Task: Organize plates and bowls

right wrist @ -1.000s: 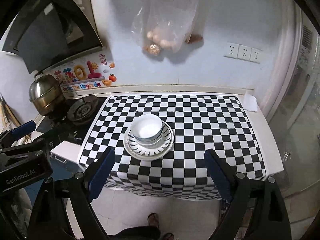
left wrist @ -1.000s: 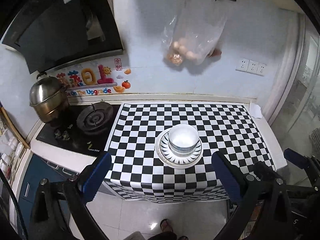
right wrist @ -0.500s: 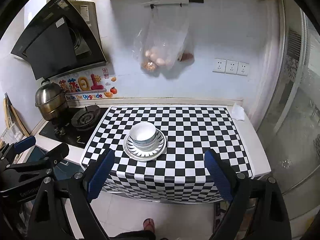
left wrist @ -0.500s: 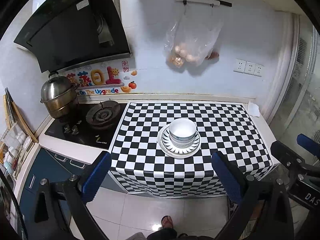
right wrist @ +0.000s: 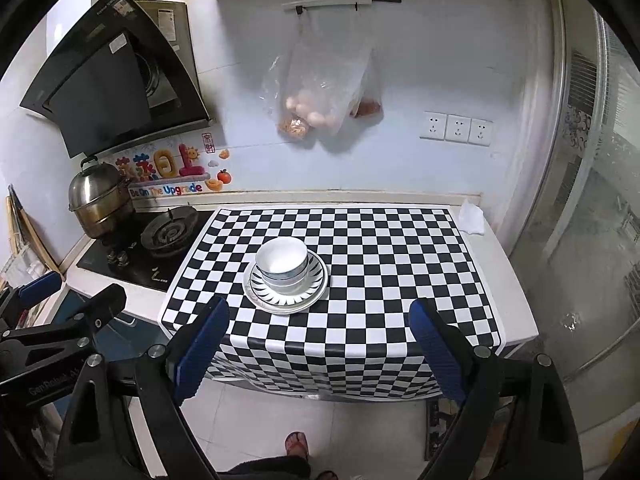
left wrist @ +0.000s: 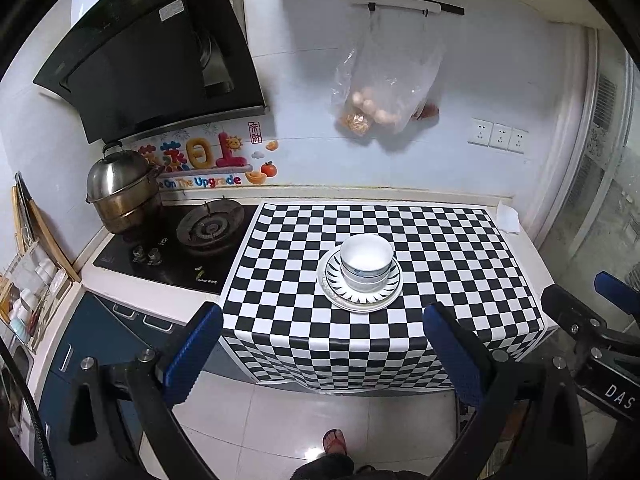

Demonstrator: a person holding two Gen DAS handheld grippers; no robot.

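Checkered countertop point(left wrist: 440, 240) — left gripper point(left wrist: 324, 352) and right gripper point(right wrist: 320, 344) both wide open, empty, well back from stacked bowls point(left wrist: 366, 264).

Nested bowls point(left wrist: 365, 265) are covering the centre of the stacked plates point(left wrist: 360, 302) ahead of the left gripper point(left wrist: 322, 350), leaving the plate count unclear. The bag point(right wrist: 320, 92) hanging far beyond the right gripper point(right wrist: 318, 338) is blurring its contents. The frame's lower edge is cutting off both grippers' bodies and the person's sandalled foot point(left wrist: 332, 440) below. Small bottles point(left wrist: 24, 304) at far left are staying too tiny to identify.
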